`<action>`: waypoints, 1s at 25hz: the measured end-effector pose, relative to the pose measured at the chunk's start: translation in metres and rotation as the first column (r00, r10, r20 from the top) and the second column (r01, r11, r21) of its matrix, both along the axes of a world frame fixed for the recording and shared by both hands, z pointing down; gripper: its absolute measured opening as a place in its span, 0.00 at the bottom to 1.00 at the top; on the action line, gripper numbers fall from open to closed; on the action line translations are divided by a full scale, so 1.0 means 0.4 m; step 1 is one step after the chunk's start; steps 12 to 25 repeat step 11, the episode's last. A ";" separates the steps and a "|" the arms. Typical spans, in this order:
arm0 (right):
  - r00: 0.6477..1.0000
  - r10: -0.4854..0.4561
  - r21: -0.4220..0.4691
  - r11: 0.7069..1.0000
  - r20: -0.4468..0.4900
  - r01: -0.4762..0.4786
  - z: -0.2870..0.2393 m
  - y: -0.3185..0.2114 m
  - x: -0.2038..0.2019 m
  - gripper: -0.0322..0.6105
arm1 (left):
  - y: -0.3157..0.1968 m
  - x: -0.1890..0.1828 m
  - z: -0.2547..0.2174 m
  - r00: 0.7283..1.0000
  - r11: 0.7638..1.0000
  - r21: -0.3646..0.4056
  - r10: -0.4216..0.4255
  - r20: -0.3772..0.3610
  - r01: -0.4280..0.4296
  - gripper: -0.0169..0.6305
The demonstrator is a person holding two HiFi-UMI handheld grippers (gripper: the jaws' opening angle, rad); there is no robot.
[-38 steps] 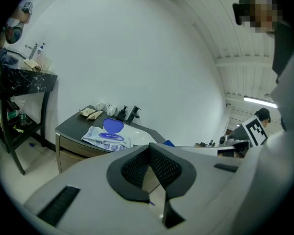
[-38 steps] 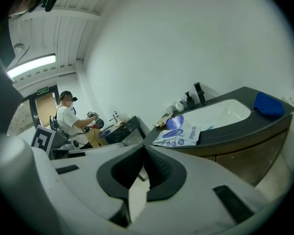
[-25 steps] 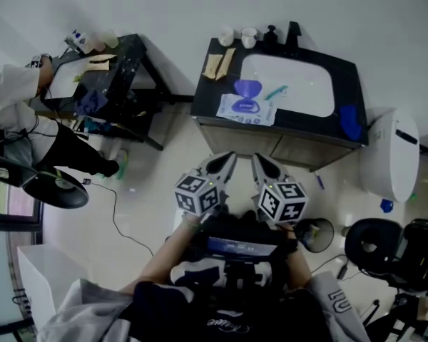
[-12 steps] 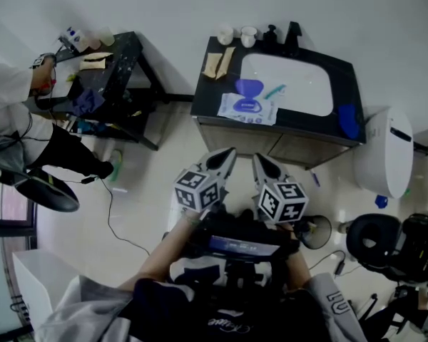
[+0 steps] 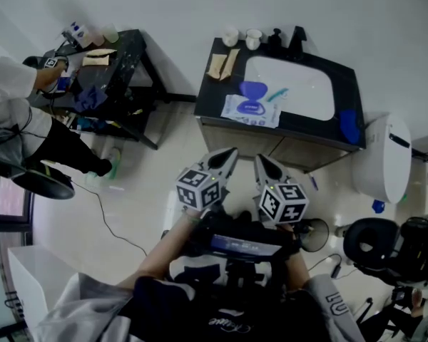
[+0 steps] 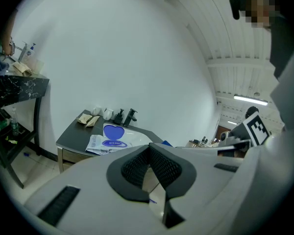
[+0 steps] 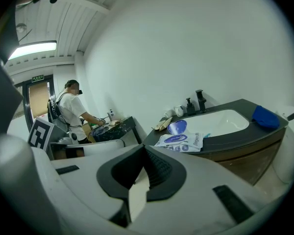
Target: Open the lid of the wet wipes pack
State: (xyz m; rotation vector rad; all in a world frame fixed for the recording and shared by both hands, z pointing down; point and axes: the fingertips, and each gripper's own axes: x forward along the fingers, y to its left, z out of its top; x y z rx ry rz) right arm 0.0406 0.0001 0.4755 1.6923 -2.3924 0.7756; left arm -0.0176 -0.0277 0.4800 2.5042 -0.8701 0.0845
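Note:
The wet wipes pack lies flat at the front left of the dark vanity counter, its round blue lid flipped up and open. It also shows in the left gripper view as the pack with raised lid, and in the right gripper view as the pack. My left gripper and right gripper are held side by side close to my body, well short of the counter. Both are shut with nothing between them.
A white sink basin with a black faucet, two cups, brown paper, a teal item and a blue cloth share the counter. A white toilet stands right. At the left a person works at a black table.
Both grippers stay shut in the same place. The person at the left table has shifted position, and my view has drifted slightly.

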 end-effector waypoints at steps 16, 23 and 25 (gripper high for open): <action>1.000 0.006 -0.008 1.000 -0.003 -0.006 0.009 -0.010 0.010 0.06 | -0.008 0.000 0.017 1.000 1.000 -0.013 -0.002 0.005 0.002 0.04; 1.000 0.006 -0.008 1.000 -0.003 -0.006 0.009 -0.010 0.010 0.06 | -0.008 0.000 0.017 1.000 1.000 -0.013 -0.002 0.005 0.002 0.04; 1.000 0.006 -0.008 1.000 -0.003 -0.006 0.009 -0.010 0.010 0.06 | -0.008 0.000 0.017 1.000 1.000 -0.013 -0.002 0.005 0.002 0.04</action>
